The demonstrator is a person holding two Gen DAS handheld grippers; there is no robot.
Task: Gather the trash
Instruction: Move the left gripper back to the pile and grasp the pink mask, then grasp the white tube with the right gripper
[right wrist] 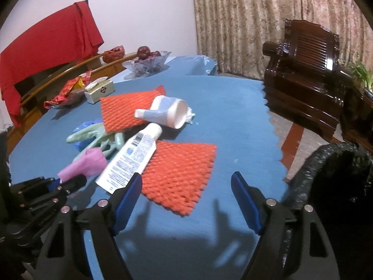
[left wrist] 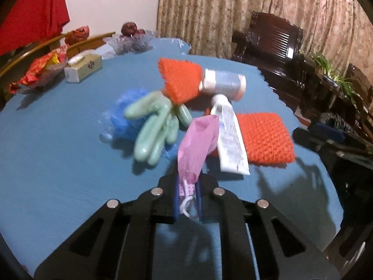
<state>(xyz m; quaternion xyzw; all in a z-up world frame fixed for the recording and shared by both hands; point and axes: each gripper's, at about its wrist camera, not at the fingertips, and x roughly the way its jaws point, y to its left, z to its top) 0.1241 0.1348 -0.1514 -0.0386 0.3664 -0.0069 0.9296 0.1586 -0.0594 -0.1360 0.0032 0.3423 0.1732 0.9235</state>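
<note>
The left gripper [left wrist: 187,196] has its jaws pinched tight on a pink face mask [left wrist: 198,140], the white ear loop dangling between the blue pads and the body of the mask standing up over the near edge of the litter pile. The right gripper [right wrist: 186,200] hangs with its jaws wide and nothing between them, poised above the blue table [right wrist: 233,121] just short of the nearer orange foam net [right wrist: 179,170]; its left pad sits by the foot of the white tube [right wrist: 130,161], which lies partly across that net. Beyond lie a pale green glove [left wrist: 153,126] over a blue plastic bag [left wrist: 123,114], a second orange net [right wrist: 126,109] and a tipped bottle [right wrist: 165,113] — all still on the table. A black-lined bin [right wrist: 331,177] shows at the right edge of the table. By my reading the step in hand is the pick of the mask, just secured; next it wants lifting clear and carrying across to the bin — while the right hand settles lower and closes on the net or tube.
</note>
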